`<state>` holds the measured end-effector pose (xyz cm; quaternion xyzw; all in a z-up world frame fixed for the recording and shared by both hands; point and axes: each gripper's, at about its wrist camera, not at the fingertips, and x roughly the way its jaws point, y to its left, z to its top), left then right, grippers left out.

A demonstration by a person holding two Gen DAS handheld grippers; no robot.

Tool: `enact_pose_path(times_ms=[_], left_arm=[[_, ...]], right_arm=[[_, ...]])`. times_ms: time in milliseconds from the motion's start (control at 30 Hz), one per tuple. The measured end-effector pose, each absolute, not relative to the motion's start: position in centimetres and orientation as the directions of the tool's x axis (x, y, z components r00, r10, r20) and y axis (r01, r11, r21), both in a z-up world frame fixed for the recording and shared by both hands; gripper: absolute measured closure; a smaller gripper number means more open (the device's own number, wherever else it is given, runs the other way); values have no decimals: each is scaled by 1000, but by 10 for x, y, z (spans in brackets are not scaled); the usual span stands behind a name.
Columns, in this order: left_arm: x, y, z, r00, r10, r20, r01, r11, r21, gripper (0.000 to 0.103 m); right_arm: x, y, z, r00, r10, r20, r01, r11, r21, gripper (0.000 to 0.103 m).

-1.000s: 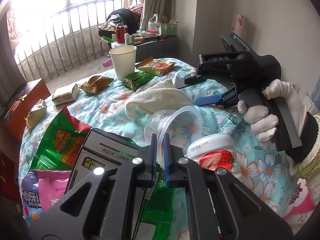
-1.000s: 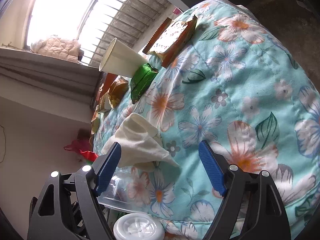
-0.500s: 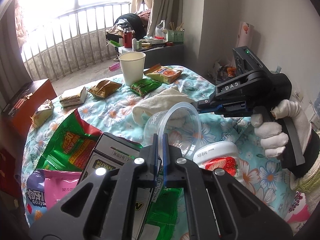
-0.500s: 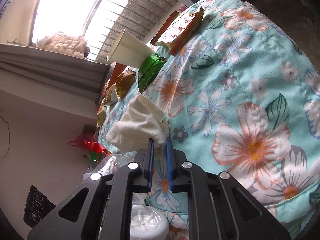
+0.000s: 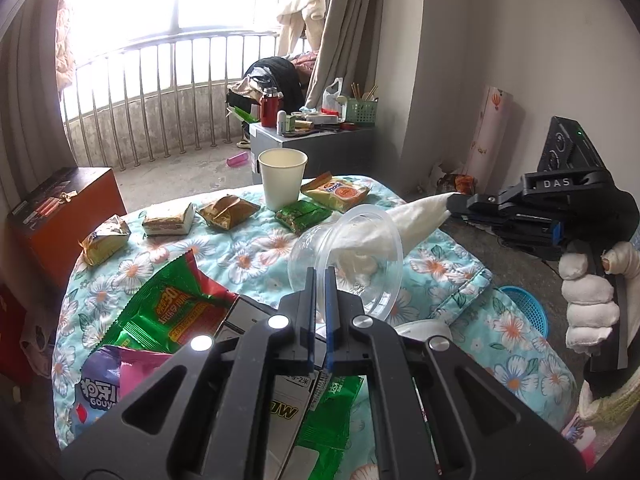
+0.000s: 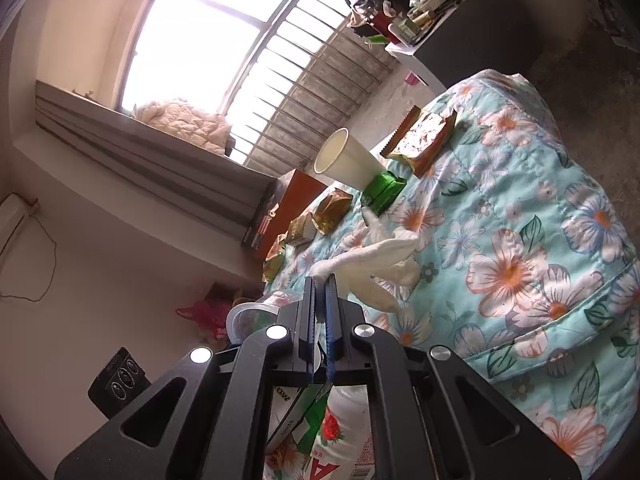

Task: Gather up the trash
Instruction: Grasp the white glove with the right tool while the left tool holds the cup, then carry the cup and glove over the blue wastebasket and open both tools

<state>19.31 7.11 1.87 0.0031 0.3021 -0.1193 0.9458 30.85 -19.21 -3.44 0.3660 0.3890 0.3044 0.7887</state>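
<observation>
At centre right of the left view, the right gripper (image 5: 452, 201) has just clamped a corner of the tissue (image 5: 404, 226) and lifted it off the quilt (image 5: 460, 272). Its tail now trails into the clear cup (image 5: 352, 256), whose rim the left gripper (image 5: 319, 280) is pinching. Next, I judge, the tissue gets stuffed inside.

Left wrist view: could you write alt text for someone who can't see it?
A handheld left gripper pinches the rim of a clear plastic cup, while the right gripper, in a gloved hand, pinches a crumpled white tissue at the cup's mouth. Behind, a floral cloth holds snack wrappers and a paper cup.
</observation>
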Motion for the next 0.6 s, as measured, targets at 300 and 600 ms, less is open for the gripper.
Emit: enact_pose_path(times_ms=[300,600], left_arm=[[179,83,39,816,-232,-529,208,972,-105,101],[158,82,59,835,-268,-481,238,963,-124,101]], right_arm=[[252,-220,-12,608,718,-338,-219,561,798,98],[191,-245,0,703,653,-283,-208,569,796,98]])
